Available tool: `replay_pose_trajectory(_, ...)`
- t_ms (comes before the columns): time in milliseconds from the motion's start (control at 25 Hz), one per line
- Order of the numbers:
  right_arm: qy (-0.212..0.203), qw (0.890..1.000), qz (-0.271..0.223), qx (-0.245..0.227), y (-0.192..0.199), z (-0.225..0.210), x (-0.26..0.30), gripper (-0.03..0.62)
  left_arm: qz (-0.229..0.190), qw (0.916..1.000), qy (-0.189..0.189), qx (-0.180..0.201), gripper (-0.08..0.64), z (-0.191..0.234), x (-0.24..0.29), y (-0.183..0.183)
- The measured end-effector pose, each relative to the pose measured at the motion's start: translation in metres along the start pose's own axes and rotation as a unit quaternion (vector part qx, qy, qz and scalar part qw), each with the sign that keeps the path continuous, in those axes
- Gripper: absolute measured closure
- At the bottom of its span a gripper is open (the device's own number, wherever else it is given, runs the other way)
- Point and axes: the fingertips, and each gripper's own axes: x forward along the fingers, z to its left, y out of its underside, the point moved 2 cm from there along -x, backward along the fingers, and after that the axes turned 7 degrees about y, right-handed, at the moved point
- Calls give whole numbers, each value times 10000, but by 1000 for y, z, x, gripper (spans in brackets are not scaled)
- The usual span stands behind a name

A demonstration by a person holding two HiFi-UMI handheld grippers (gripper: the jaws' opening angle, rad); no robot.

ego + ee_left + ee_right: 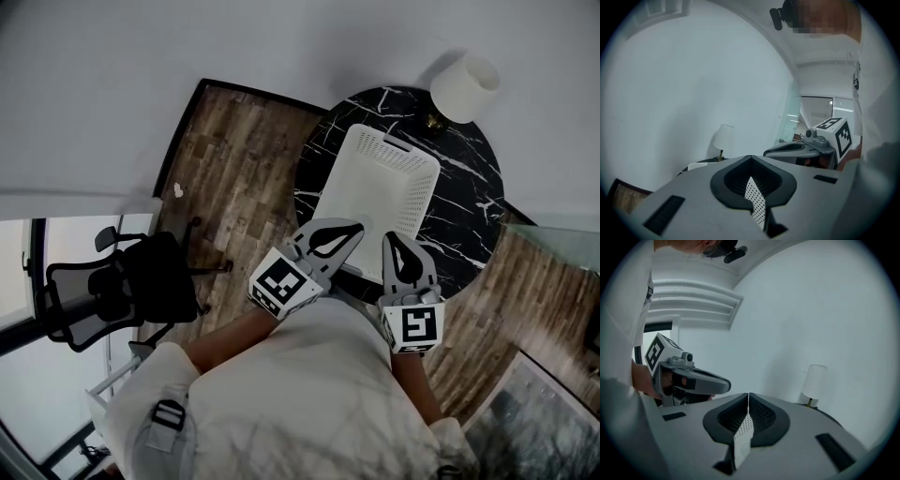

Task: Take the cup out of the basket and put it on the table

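Note:
A white perforated basket [384,183] stands on the round black marble table [469,197]. No cup shows in any view; the basket's inside is not visible from here. My left gripper [352,226] is held close to my body at the table's near edge, pointing at the basket's near corner, jaws shut and empty. My right gripper [391,236] sits beside it, also shut on nothing. In the left gripper view the left gripper's [750,157] jaws meet at the tip, with the right gripper [801,149] alongside. The right gripper view shows the right gripper [748,394] shut and the left gripper [693,380] at its left.
A white-shaded lamp [464,86] stands at the table's far edge, also visible as the lamp [723,137] and the lamp [815,383]. A black office chair [122,281] stands on the wooden floor [234,159] to the left. A glass panel [553,246] is at the right.

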Motion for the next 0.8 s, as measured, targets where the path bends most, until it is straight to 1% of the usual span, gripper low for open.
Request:
replay_pose_trajectory(240, -62, 9990, 389, -203, 19, 3, 17, 583, 322, 9994, 3, -109, 554, 15, 4, 25)
replay_pose_trajectory(440, -164, 9977, 604, -263, 35, 7, 30, 583, 503, 9979, 45, -400, 554, 26, 9, 44)
replay_pose_trajectory(800, -369, 9927, 1091, -363, 63, 10, 55, 581, 826, 9952, -12, -518, 554, 42, 18, 68)
